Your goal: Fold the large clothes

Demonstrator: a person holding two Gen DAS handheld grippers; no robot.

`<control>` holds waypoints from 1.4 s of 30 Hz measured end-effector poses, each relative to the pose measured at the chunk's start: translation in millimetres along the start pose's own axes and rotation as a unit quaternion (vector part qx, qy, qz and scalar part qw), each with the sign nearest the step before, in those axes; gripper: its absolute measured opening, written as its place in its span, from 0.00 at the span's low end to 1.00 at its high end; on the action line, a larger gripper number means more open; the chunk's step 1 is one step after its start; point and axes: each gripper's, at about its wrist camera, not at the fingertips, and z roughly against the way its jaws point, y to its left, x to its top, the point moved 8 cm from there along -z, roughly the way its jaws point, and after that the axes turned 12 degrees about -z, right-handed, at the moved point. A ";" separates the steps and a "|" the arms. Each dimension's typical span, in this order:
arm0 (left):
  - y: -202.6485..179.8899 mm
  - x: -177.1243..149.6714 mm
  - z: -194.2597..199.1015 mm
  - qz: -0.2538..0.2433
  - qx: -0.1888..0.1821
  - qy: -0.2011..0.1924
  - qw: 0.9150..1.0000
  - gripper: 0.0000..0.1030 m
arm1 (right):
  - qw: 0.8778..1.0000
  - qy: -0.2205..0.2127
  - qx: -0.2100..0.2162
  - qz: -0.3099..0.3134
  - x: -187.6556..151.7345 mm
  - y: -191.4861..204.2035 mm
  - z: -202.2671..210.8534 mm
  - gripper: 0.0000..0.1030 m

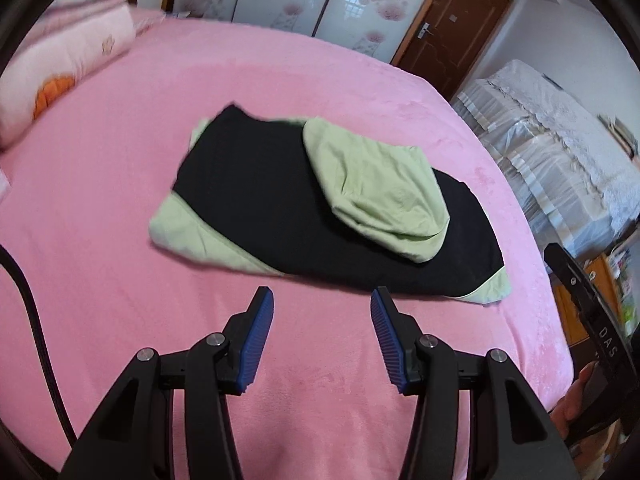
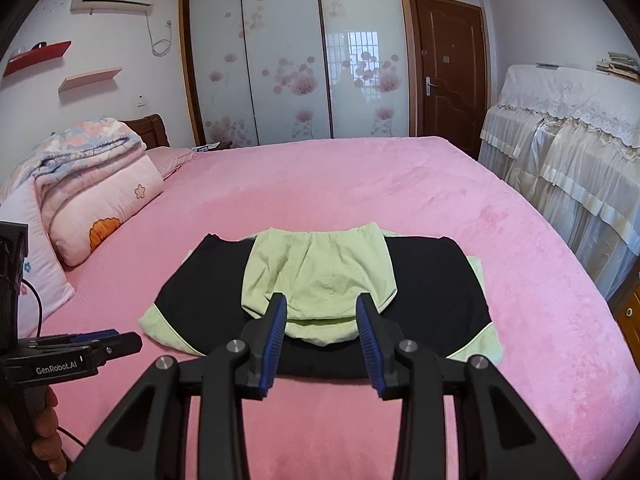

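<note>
A black and green hoodie (image 1: 280, 216) folded into a flat bundle on the pink bed (image 1: 100, 200). Black part on the bottom, green corners poking out at the edges. Green hood (image 1: 376, 192) lying on top of the black part, a bit puffy.

Left gripper (image 1: 322, 312) up above the pink cover, jaws wide apart and holding nothing. Hoodie just past the blue fingertips (image 1: 262, 316), not between them. Near edge of the black cloth close to the tips, but apart from them.

Right gripper (image 2: 322, 312) in front of the hoodie (image 2: 432, 292) too, jaws open with a middle-sized gap, nothing pinched. Through that gap, the front of the green hood (image 2: 320, 276) and a strip of black cloth under it. Hard to tell whether the tips touch the cloth or just float over it.

From the right wrist view, left gripper (image 2: 108, 340) off to the left side, over the pink bed (image 2: 520, 320), beside the hoodie and not touching it.

Folded blankets and pillows (image 2: 92, 192) at the head of the bed, well away from the hoodie. Wardrobe with flower doors (image 2: 288, 60) behind the bed, brown door (image 2: 452, 68) next to it.
</note>
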 end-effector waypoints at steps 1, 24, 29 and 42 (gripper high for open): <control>6.6 -6.3 -10.2 0.015 -0.012 0.002 1.000 0.48 | 1.000 0.003 0.002 0.000 -7.1 0.4 -6.0 0.35; 102.3 4.8 -160.4 0.189 -0.084 -0.067 0.976 0.48 | 0.998 0.054 0.002 -0.026 -40.4 2.8 -144.3 0.35; 107.8 24.6 -165.1 0.187 -0.062 -0.083 0.977 0.28 | 0.999 0.036 -0.015 -0.010 -25.3 6.0 -164.0 0.35; 53.3 75.6 -109.4 0.074 0.072 -0.166 0.981 0.06 | 0.993 0.119 -0.008 -0.019 -72.8 0.8 -220.4 0.17</control>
